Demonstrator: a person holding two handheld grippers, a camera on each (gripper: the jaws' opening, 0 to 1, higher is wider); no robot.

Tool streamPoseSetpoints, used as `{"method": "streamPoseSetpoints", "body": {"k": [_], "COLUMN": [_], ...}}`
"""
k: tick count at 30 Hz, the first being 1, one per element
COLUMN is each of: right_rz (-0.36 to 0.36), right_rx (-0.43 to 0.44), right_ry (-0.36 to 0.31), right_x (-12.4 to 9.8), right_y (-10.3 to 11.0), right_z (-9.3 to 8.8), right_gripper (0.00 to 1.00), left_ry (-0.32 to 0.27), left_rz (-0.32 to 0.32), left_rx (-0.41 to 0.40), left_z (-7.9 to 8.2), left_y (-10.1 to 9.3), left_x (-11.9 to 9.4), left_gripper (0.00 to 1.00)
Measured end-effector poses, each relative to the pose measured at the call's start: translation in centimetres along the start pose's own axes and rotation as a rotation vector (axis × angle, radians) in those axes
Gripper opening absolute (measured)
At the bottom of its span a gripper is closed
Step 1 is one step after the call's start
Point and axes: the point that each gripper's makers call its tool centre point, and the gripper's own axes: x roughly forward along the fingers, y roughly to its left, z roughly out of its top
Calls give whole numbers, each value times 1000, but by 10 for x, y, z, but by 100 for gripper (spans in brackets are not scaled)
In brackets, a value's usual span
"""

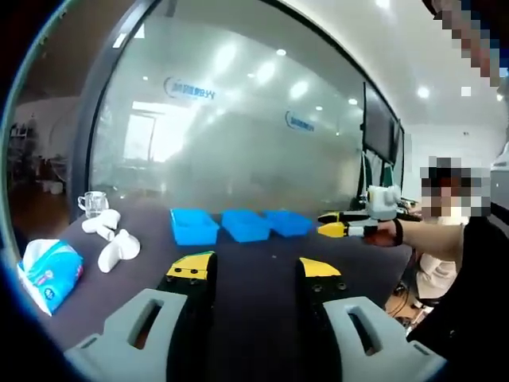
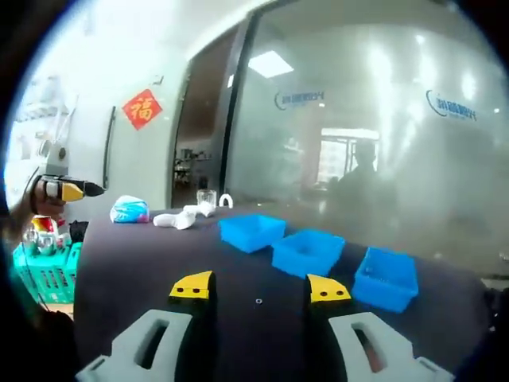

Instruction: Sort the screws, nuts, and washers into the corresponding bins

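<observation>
- 3 blue bins stand in a row on the dark table (image 1: 262, 274), well back from the near edge: in the left gripper view the left bin (image 1: 193, 226), the middle bin (image 1: 246, 224) and the right bin (image 1: 289, 222).
- Each bin is an open rectangular tray, mouth up; the row's long axis runs across the table, roughly parallel to the frosted glass wall (image 1: 238, 119) behind.
- 1 small piece of hardware (image 2: 258, 302) lies on the table in front of the bins; its type is too small to tell.
- Left gripper (image 1: 254, 269): jaws wide apart, nothing between them, held above the table short of the bins.
- Right gripper (image 2: 261, 288): jaws wide apart, empty, the small piece showing in the gap between them.
- At the table's far left corner lie white pieces (image 1: 111, 239), a tissue pack (image 1: 49, 273) and a clear glass (image 1: 93, 203).
- A green crate (image 2: 48, 274) sits beyond the table edge.
</observation>
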Motion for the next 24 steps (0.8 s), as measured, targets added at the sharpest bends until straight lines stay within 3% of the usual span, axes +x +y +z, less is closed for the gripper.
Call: {"method": "streamPoseSetpoints", "body": {"k": [13,24], "right_rz": [-3,3], "right_rx": [53,56], "right_ry": [9,24], "right_x": [-44,-62], "right_y": [7,6], "right_z": [-15,-20], "right_gripper": [39,39], "left_ry": [5,15], "left_rz": [-15,-45], "left_rx": [9,20], "left_z": [1,0], "left_y": [-2,-7], "left_x": [0,3], "left_gripper": [39,40]}}
